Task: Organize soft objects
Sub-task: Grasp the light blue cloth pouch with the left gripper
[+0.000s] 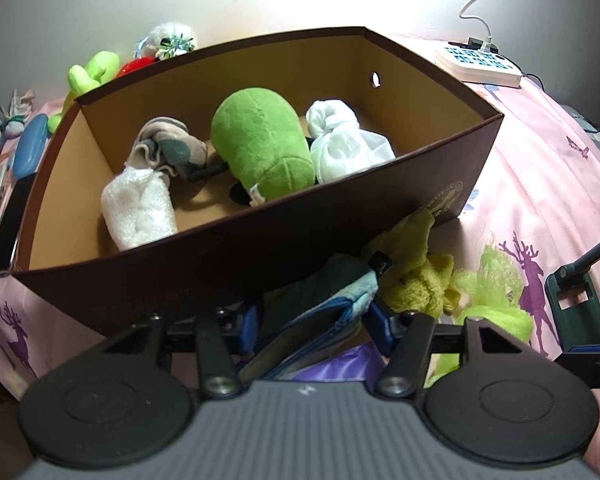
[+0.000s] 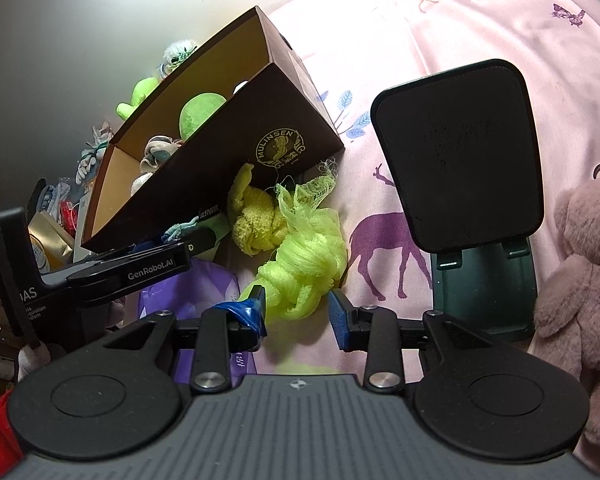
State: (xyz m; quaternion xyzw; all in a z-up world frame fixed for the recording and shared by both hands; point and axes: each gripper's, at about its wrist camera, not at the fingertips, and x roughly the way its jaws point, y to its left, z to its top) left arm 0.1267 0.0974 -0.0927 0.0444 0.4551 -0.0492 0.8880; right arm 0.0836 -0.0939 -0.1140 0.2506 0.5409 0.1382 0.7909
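A brown cardboard box (image 1: 260, 236) stands on the pink bed. It holds a green plush (image 1: 260, 144), a grey sock bundle (image 1: 168, 148), a white towel roll (image 1: 140, 208) and a white cloth knot (image 1: 344, 144). My left gripper (image 1: 314, 316) is open around a teal and blue pouch (image 1: 324, 300) lying at the box's near wall. My right gripper (image 2: 298, 312) is open around a neon green gauze knot (image 2: 304, 264). A yellow towel knot (image 2: 252, 216) lies beside it against the box (image 2: 220, 172).
A dark phone stand (image 2: 460, 160) stands right of the gauze. A pink plush (image 2: 580, 264) sits at the far right. A purple bag (image 2: 188, 292) lies under the left gripper. Lime and white plush toys (image 1: 92, 72) lie behind the box; a white power strip (image 1: 476, 64) sits far right.
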